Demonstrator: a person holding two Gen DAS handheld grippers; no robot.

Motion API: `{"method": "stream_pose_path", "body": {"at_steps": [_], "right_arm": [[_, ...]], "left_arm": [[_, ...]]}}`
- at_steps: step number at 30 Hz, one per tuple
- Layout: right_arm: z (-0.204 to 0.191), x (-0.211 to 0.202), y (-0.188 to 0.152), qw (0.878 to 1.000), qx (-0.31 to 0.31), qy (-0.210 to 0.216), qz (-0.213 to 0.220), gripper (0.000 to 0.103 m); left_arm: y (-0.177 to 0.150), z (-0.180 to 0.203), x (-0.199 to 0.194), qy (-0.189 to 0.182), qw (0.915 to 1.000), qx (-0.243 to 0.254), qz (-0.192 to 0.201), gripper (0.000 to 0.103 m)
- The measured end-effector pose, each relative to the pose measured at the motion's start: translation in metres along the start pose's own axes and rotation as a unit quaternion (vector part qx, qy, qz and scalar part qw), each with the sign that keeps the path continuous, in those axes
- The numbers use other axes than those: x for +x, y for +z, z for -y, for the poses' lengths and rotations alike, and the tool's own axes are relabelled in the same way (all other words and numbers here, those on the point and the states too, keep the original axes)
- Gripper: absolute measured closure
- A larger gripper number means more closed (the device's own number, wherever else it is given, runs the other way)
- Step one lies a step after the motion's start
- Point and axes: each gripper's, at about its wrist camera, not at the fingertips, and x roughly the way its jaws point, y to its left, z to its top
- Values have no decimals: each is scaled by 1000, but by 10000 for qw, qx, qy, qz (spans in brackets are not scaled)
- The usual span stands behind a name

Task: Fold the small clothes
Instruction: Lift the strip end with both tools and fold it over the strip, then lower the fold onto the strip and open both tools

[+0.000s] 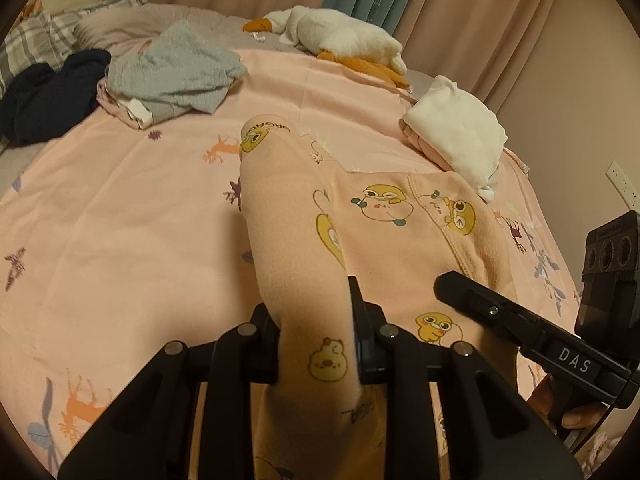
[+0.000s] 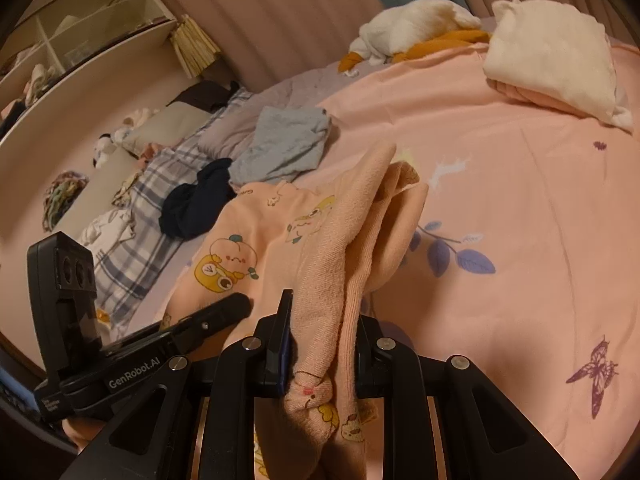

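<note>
A: What is the left gripper [image 1: 316,320] holding?

B: Its jaws are standing nearly closed and are pinching a fold of the peach garment [image 1: 400,216], the one printed with yellow cartoon animals. The cloth is running up between the jaws and forward over the bed.

A: And the right gripper [image 2: 320,340]?

B: Its jaws are likewise nearly closed, clamping a bunched ribbed edge of the same garment. From there the fabric is draping forward and to the left.

A: Where is the garment lying?

B: It is resting partly on the pink bedspread [image 1: 120,220], which is printed with deer, leaves and butterflies, with both held ends lifted off it.

A: What else is lying on the bed?

B: A grey garment [image 1: 176,76] and a dark navy one [image 1: 52,96] are lying at the far left. A white folded stack [image 1: 456,132] is sitting at the far right, well apart from the grippers. A white and orange plush toy [image 1: 340,36] is lying near the curtain [image 1: 460,12].
</note>
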Motion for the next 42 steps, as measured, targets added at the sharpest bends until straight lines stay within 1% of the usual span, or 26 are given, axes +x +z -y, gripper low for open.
{"method": "stream_pose_path", "body": {"at_steps": [4,8,9,10,13,16,18,20,21,23,24,26,28,30,32,35,37,39,40,42], "right_arm": [[7,11,-3,9997,55,-74,-213,80],[16,27,-10,9981,142,-310,-512,78],[18,31,-12,9975,178,-373,-580,76],[19,33,-14,9969,206,-423,-635,76],[21,37,-17,9952,189,-595,-750,76],[20,35,-18,9949,154,-690,-723,71],[21,31,-17,9949,144,-792,-603,66],[21,23,-16,9946,111,-941,-431,62],[21,20,-15,9944,110,-978,-376,62],[22,12,-13,9946,129,-997,-275,62],[22,9,-12,9947,146,-993,-233,62],[21,2,-11,9946,155,-1020,-127,62],[18,-2,-11,9944,86,-1054,-31,62],[13,-1,-12,9945,-23,-1047,-14,62],[9,4,-16,9938,-190,-1091,-123,62],[7,17,-21,9920,-285,-1194,-279,62],[9,22,-26,9912,-255,-1240,-375,62],[16,29,-32,9881,-192,-1440,-514,62],[21,32,-36,9869,-137,-1505,-567,62],[29,33,-41,9876,37,-1443,-623,62]], "left_arm": [[-9,-2,19,117,9997,75,-224,77],[-16,-13,39,141,9976,-156,-661,75],[-17,-18,42,165,9965,-247,-788,75],[-19,-22,44,187,9956,-322,-855,74],[-20,-26,40,257,9955,-308,-860,72],[-20,-32,32,285,9953,-421,-824,71],[-21,-35,26,339,9956,-483,-724,71],[-20,-37,18,581,9958,-435,-556,70],[-19,-39,14,759,9953,-405,-444,70],[-18,-44,4,1030,9936,-409,-223,65],[-17,-46,1,1044,9934,-448,-159,62],[-16,-53,-3,943,9939,-563,-123,60],[-17,-55,-2,918,9940,-557,-203,59],[-20,-54,6,1046,9928,-478,-321,59],[-24,-55,12,1223,9907,-438,-404,59],[-28,-57,18,1258,9906,-355,-415,59],[-32,-61,20,1380,9890,-347,-410,59],[-35,-67,23,1521,9866,-379,-458,60],[-37,-71,27,1599,9847,-414,-554,61],[-41,-78,35,1671,9815,-524,-781,61]]}}
